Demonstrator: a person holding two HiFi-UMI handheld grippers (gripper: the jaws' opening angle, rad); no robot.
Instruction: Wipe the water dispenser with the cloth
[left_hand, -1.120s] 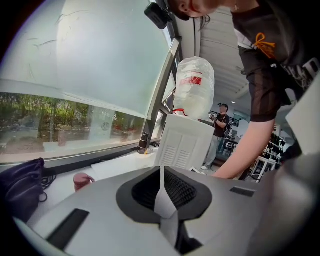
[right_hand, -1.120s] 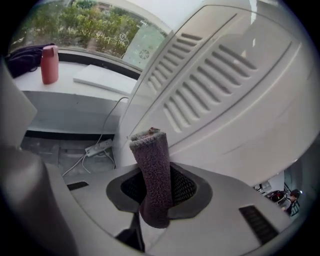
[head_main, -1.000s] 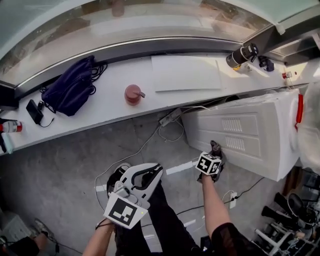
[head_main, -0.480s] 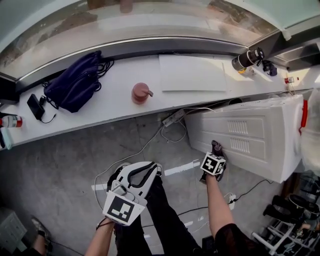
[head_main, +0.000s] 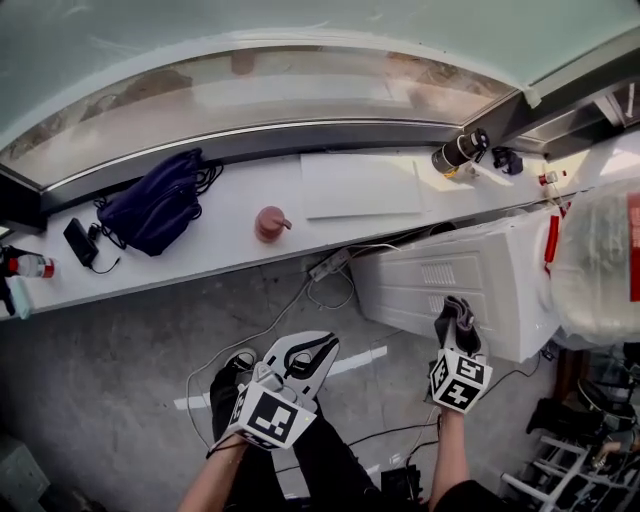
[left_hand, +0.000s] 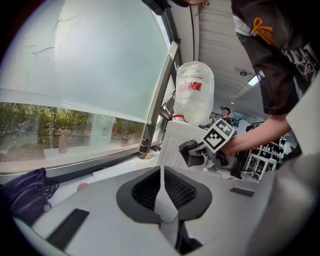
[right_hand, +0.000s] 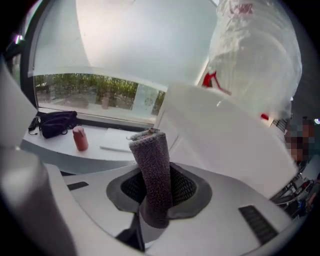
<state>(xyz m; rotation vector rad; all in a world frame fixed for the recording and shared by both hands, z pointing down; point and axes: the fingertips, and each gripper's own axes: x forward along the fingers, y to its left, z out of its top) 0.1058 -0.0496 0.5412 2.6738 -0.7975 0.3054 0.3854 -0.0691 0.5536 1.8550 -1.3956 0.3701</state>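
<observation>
Cloth (right_hand: 151, 160): grey, rolled, standing upright, clamped at its lower end in the right gripper (right_hand: 156, 200). Jaws are closed on it and the top end is free. In head view we see the cloth (head_main: 458, 315) at the lower edge of the water dispenser (head_main: 440, 280), on the vented panel side. We can't tell if it's actually touching, since the gripper and its marker cube (head_main: 460, 381) crowd the contact pt. Left gripper view puts the cloth just beside that panel, same doubt. Water bottle (head_main: 598, 262) on top of the dispenser is cut off by the right frame edge. Left gripper (left_hand: 162, 192): jaws together, nothing btwn them. In head view it hangs over the floor (head_main: 110, 350), well apart from the dispenser. Room: open floor to the left. Cables and a power strip (head_main: 330, 264) lie near the dispenser's far-left end. White ledge (head_main: 210, 245) is beyond, w/ purple bag (head_main: 155, 200) and red cup (head_main: 268, 222). Right side is tight: rack w/ dark items (head_main: 590, 420), too small to ID.
</observation>
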